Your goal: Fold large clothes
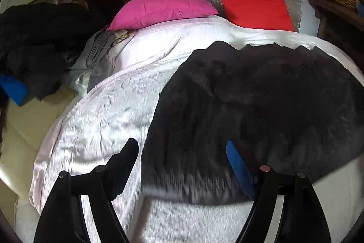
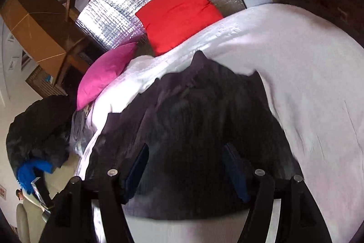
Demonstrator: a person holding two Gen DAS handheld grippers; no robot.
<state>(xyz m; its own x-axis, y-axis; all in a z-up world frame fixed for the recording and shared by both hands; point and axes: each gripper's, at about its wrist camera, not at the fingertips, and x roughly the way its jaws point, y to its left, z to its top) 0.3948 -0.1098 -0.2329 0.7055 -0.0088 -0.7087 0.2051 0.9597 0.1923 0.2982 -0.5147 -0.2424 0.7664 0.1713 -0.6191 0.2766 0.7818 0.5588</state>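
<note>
Two grippers are over the bed and both stand released, nothing pinched in either one. The large dark grey fleecy garment lies spread flat on the white quilted bed cover, its near hem running left to right just ahead of both grippers and its far edge, with its small peaks, reaching towards the pillows. Look at the left gripper: its left finger hangs over bare white cover, its right blue-padded finger over dark cloth, so the garment's left edge passes between the open jaws, and the bulk of the cloth lies to its right. The right gripper sits squarely over the middle of the near hem, dark cloth filling the gap between its open jaws, though whether the pads brush the fabric I cannot tell through the blur. The garment seems to run longer from near to far in the right wrist view, wider in the left; the fisheye makes that hard to call. So the coming pick-up looks to turn on that near hem: the left gripper is closest to the left corner, the right gripper to the middle and right stretch. Beyond, a magenta pillow and a red square cushion lean at the far end, and a heap of black clothing waits well off to the left.
</note>
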